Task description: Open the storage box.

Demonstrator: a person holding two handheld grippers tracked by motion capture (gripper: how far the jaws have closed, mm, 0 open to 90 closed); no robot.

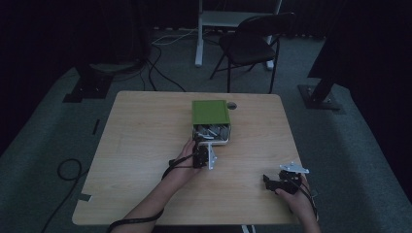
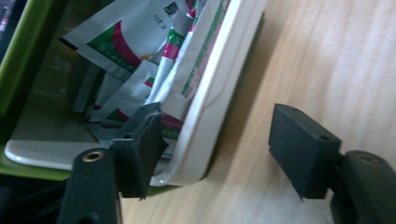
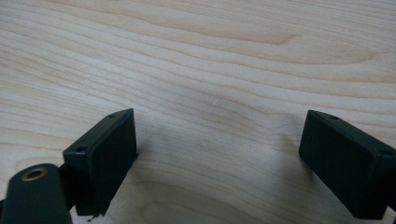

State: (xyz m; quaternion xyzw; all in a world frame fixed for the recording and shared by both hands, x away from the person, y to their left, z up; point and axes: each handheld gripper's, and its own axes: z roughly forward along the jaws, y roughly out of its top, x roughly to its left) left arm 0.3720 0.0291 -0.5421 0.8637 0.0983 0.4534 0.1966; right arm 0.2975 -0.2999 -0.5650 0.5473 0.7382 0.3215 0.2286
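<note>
Left gripper (image 2: 219, 154) half-open astride white tray (image 2: 212, 116) rim — sachets (image 2: 140, 51) beyond.

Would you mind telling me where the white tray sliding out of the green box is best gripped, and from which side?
Grip the white tray by its raised front rim, coming from the table's near side: that edge sticks out of the green box. Put one of the fingers inside the rim, before the sachets, and one outside.

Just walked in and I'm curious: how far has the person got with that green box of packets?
Done: the white tray of packets is slid partly out of the green box. In hand: the left gripper straddles the tray's corner, not yet clamped. Left: grasping it. The right gripper rests open over bare table.
</note>
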